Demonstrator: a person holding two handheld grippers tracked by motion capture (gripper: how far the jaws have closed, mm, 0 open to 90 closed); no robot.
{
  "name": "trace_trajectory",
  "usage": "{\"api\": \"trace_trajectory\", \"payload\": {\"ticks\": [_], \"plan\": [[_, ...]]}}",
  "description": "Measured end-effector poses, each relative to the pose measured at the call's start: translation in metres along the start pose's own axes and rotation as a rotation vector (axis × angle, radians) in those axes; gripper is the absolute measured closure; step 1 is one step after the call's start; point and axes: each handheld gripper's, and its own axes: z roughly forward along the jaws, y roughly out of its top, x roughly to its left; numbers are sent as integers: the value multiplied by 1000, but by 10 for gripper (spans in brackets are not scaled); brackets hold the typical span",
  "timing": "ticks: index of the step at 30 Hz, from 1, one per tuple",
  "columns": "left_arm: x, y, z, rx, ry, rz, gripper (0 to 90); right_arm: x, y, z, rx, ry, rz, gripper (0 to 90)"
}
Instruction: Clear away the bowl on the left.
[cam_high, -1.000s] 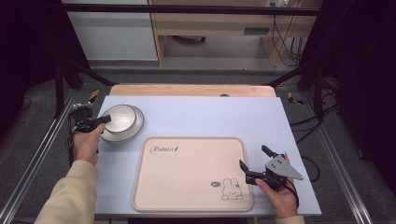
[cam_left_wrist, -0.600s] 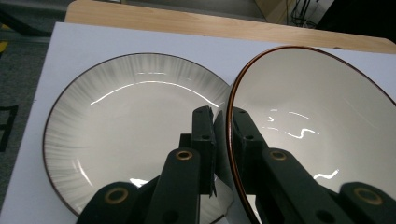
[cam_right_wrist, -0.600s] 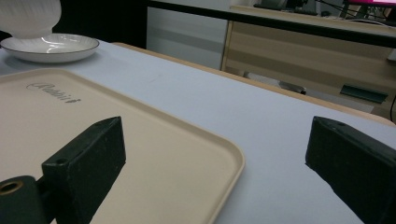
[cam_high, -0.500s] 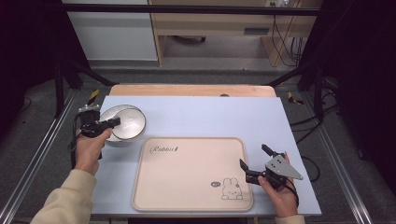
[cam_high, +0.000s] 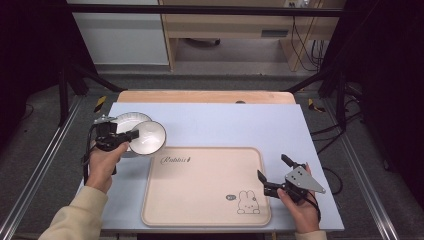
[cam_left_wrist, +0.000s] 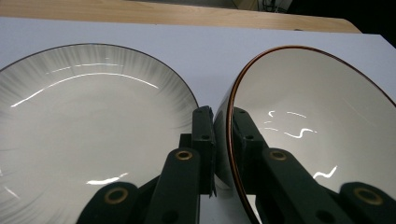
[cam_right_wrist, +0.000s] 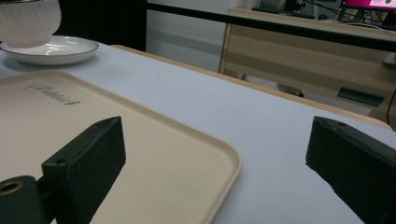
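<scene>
Count: one bowl (cam_high: 147, 137), one plate (cam_high: 125, 125), one tray (cam_high: 205, 187), two grippers, one table (cam_high: 225, 125).

Left gripper (cam_high: 131, 135) pinches the bowl's rim: one jaw inside the wall, one outside, pressed tight on it. The bowl is off the plate, over the table just beside the plate's right edge and near the tray's far left corner, overlapping the plate slightly in the high view. Left hand (cam_high: 102, 162) comes up from the lower left, forearm in a cream sleeve, gripper pointing right and forward.

Right gripper (cam_high: 272, 175) has jaws spread wide, nothing between them. Right hand (cam_high: 300, 207) rests at the tray's near right corner, gripper aimed left and forward across the tray.

Left gripper view: rim (cam_left_wrist: 232, 140) is brown-edged and the plate (cam_left_wrist: 93, 140) has a ribbed grey border, both too small to tell from above. Right gripper view: bowl (cam_right_wrist: 29, 21) hangs clear above the plate (cam_right_wrist: 51, 49), white and ribbed outside; the tray's lip (cam_right_wrist: 229, 163) shows raised.
</scene>
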Motion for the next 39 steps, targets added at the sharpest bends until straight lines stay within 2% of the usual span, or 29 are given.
{"api": "trace_trajectory", "payload": {"ticks": [14,17,39], "plan": [[-32,-6,13,41,-69,66,817,-1,1,-1,-9,-2,2,48],[-37,-7,15,38,-78,65,817,-2,1,-1,-10,-3,3,48],[-82,-17,27,76,-176,138,816,-3,1,-2,-11,-7,-3,49]]}}
